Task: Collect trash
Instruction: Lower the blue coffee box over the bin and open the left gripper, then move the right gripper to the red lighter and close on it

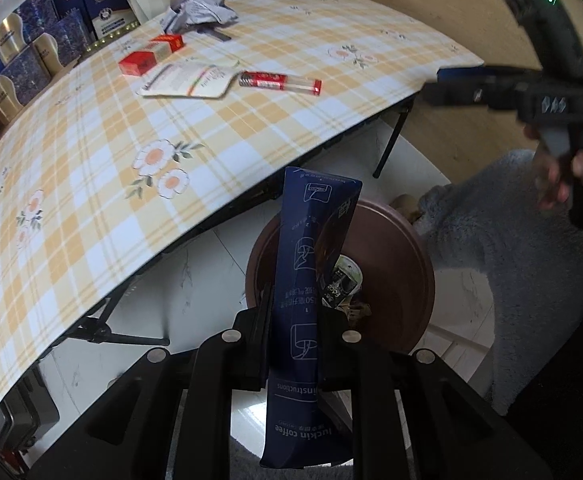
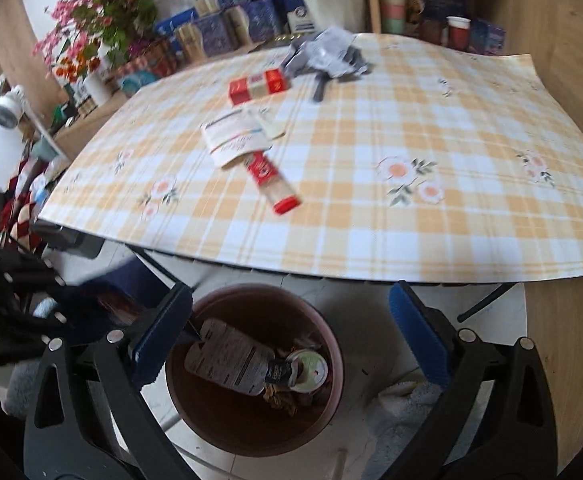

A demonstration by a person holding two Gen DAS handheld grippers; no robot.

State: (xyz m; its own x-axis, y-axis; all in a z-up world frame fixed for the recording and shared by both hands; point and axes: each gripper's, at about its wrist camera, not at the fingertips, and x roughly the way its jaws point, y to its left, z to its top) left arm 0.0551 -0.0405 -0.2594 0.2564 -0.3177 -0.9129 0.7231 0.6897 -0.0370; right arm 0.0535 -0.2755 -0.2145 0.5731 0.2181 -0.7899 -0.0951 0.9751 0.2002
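Observation:
My left gripper is shut on a dark blue coffee pouch and holds it upright over the brown bin beside the table. My right gripper is open and empty above the same bin, which holds a pouch, a cup lid and scraps. On the checked tablecloth lie a red-and-clear wrapper, a white pouch, a red box and crumpled grey wrapping. The wrapper, white pouch and box also show in the left wrist view.
Blue gift boxes, flowers and a white planter line the table's far side. A wooden wall stands to the right. Folding table legs stand near the bin on white floor tiles.

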